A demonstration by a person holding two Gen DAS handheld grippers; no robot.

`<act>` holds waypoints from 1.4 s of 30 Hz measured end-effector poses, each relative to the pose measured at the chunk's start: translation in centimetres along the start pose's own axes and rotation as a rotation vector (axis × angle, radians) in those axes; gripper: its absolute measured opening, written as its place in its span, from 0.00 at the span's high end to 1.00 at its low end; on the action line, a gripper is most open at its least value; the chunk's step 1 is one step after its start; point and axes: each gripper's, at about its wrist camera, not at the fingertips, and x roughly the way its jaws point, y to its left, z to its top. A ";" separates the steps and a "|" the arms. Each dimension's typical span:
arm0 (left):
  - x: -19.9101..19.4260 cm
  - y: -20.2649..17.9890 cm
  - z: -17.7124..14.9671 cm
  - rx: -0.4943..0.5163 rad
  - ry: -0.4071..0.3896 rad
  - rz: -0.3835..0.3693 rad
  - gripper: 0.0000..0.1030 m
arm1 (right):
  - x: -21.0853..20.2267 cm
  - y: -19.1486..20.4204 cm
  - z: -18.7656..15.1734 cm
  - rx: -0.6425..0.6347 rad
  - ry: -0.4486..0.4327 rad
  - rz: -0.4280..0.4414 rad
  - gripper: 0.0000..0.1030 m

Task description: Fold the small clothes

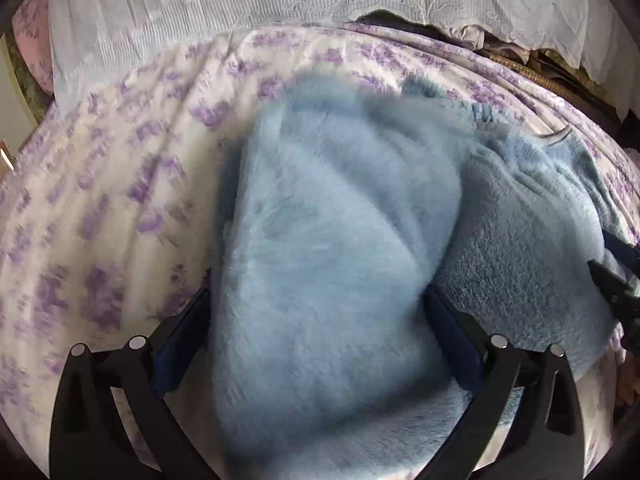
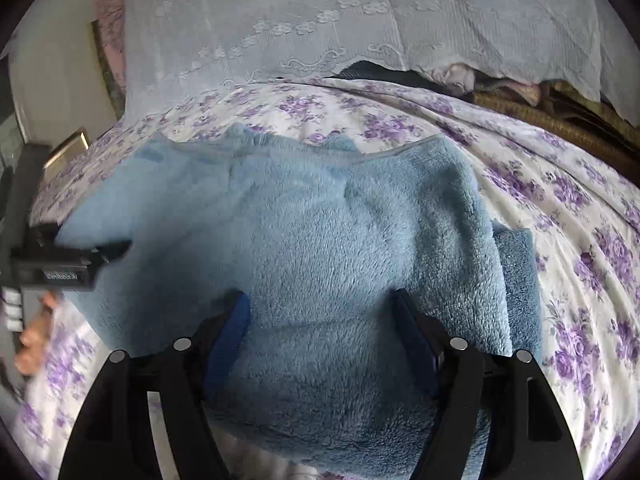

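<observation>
Fleece, pale blue — the small garment (image 2: 304,240) lies on the floral bedspread (image 2: 560,208), partly doubled over. Left gripper (image 1: 320,304): jaws wide, a raised fold of fleece bulging between them; I can't tell if the pads press it, likely carrying the flap toward 3 o'clock. Right gripper (image 2: 320,308): jaws well apart, nothing pinched — hovering over the body at 6 o'clock, probably freed to re-grab.

- A bed sheet (image 2: 520,184), white with purple flowers, covers the bed.
- A pale embroidered cloth (image 2: 320,20) hangs along the far side.
- Brown woven fabric (image 2: 560,128) sits far right.
</observation>
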 end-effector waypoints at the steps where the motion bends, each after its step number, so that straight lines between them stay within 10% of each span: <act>1: -0.6 0.7 0.5 -0.041 0.005 -0.024 0.04 | -0.5 -0.1 0.0 0.019 -0.014 -0.004 0.30; 15: -5.1 2.3 -2.9 -0.135 -0.038 -0.025 0.05 | -5.9 -0.8 -4.0 0.035 -0.047 -0.047 0.42; 19: -8.1 -1.3 -1.8 -0.039 -0.117 -0.063 0.04 | -7.0 2.8 -1.0 -0.025 -0.097 0.020 0.41; 23: -3.9 -6.2 -1.2 0.128 -0.020 0.091 0.04 | -0.6 5.3 -0.5 -0.061 0.086 0.039 0.40; 31: -6.7 -5.1 2.7 0.129 -0.167 0.127 0.04 | -4.0 1.6 4.7 0.033 -0.087 0.052 0.40; 37: 2.9 -0.5 7.3 -0.065 0.023 0.141 0.04 | 3.0 -4.9 6.4 0.258 0.005 -0.013 0.39; 40: 4.9 4.0 6.7 -0.259 0.048 -0.142 0.04 | 4.5 -6.9 4.4 0.301 -0.028 0.056 0.39; 42: 4.3 5.6 6.3 -0.314 0.033 -0.203 0.04 | 3.9 -6.8 4.7 0.303 -0.045 0.060 0.39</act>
